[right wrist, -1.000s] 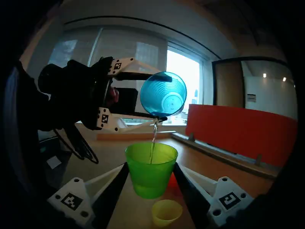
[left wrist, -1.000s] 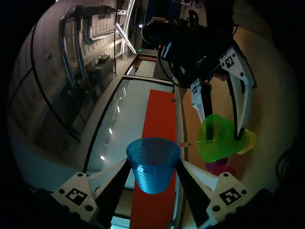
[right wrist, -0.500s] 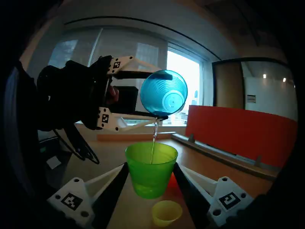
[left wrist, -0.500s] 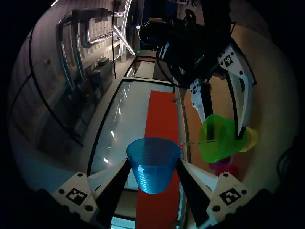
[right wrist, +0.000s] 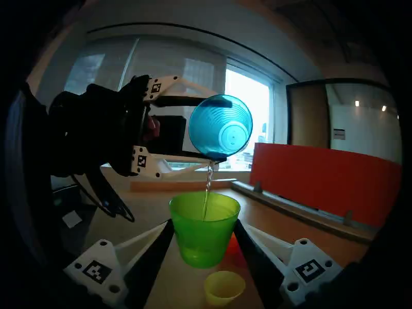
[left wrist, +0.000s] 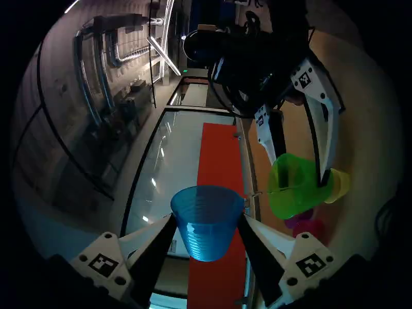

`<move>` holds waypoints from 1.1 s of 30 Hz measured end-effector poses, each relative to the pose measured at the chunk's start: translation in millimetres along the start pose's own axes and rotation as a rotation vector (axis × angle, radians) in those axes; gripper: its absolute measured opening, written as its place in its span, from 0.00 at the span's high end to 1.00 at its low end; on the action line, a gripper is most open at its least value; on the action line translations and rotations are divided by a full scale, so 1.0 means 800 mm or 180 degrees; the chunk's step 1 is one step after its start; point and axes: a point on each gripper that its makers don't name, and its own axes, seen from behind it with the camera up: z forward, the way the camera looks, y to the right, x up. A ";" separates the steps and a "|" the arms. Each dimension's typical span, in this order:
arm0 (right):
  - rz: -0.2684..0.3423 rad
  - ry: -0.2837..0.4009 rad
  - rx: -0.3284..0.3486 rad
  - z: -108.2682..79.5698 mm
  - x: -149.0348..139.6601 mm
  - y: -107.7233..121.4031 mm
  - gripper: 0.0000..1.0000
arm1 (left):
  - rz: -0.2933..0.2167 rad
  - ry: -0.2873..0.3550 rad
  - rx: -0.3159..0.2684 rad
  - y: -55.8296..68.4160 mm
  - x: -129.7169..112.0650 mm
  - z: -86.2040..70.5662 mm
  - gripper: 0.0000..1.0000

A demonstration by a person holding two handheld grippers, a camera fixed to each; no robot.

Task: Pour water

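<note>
Water [right wrist: 207, 183] as a thin stream, falling from the lowest point of the rim of the blue cup [right wrist: 220, 126] into the open mouth of the green cup [right wrist: 203, 232] directly beneath. Left gripper [left wrist: 207, 221] clamped on the blue cup, one finger pressed to each side of the ribbed wall. In the right gripper view, same cup tipped onto its side, mouth and inner base turned toward the camera, held above the green cup with a clear gap between the two rims. Right gripper [right wrist: 203, 224] closed on the green cup, both fingers against its sides, cup upright. Water level inside and contact of its base with the table [right wrist: 273, 213]: not determinable. Hand [right wrist: 150, 126] at the left gripper's dark body, behind its fingers. Yellow cup [right wrist: 224, 286] upright on the wooden table, near the green cup and lower in the right gripper view. Red object [right wrist: 233, 247] just behind the green cup, mostly hidden. Red partition [right wrist: 329, 180] along the far table edge. Bright window [right wrist: 257, 87] behind the blue cup.
</note>
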 end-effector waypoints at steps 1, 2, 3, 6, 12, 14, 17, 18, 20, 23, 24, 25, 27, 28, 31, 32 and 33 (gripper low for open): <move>-0.0001 0.0000 -0.0001 0.000 0.000 0.000 0.13 | 0.0007 0.0000 0.0002 0.000 0.000 0.000 0.17; -0.0002 0.0000 -0.0003 0.000 0.001 0.000 0.13 | 0.0016 0.0000 0.0003 -0.001 0.000 0.000 0.17; -0.0003 -0.0001 -0.0003 0.000 0.001 0.000 0.13 | 0.0023 0.0000 0.0007 -0.001 0.000 0.000 0.17; -0.0006 -0.0002 -0.0003 0.000 0.001 0.001 0.13 | 0.0042 0.0000 0.0018 -0.002 -0.001 -0.001 0.17; -0.0006 -0.0001 -0.0008 0.001 0.002 0.002 0.13 | 0.0055 0.0001 0.0032 -0.002 -0.001 -0.004 0.17; -0.0004 -0.0001 -0.0008 0.001 0.002 0.002 0.13 | 0.0062 0.0001 0.0036 -0.002 -0.002 -0.004 0.17; -0.0007 0.0002 -0.0010 0.001 0.003 0.002 0.13 | 0.0072 -0.0003 0.0041 -0.002 -0.002 -0.004 0.17; -0.0007 0.0002 -0.0010 0.001 0.003 0.002 0.13 | 0.0074 -0.0003 0.0041 -0.001 -0.001 -0.004 0.17; -0.0006 0.0003 -0.0011 0.001 0.004 0.002 0.13 | 0.0077 -0.0002 0.0041 0.000 0.000 -0.005 0.17; -0.0009 0.0003 -0.0012 0.001 0.004 0.001 0.13 | 0.0087 -0.0001 0.0037 0.001 0.001 -0.007 0.17; -0.0010 0.0003 -0.0013 0.001 0.004 0.001 0.13 | 0.0089 -0.0001 0.0035 0.002 0.001 -0.008 0.17; -0.0011 0.0004 -0.0015 0.000 0.004 0.001 0.13 | 0.0091 0.0000 0.0032 0.002 0.002 -0.009 0.17; -0.0011 0.0005 -0.0017 0.000 0.004 0.002 0.13 | 0.0095 0.0001 0.0030 0.003 0.003 -0.010 0.17; -0.0010 0.0006 -0.0018 0.000 0.004 0.002 0.13 | 0.0096 0.0001 0.0031 0.003 0.003 -0.010 0.17; -0.0009 0.0007 -0.0019 0.000 0.004 0.002 0.13 | 0.0098 0.0002 0.0034 0.003 0.004 -0.011 0.17; -0.0009 0.0008 -0.0018 0.000 0.004 0.002 0.13 | 0.0099 0.0002 0.0035 0.003 0.004 -0.012 0.17; -0.0009 0.0007 -0.0019 0.000 0.004 0.002 0.13 | 0.0099 0.0003 0.0034 0.003 0.004 -0.012 0.17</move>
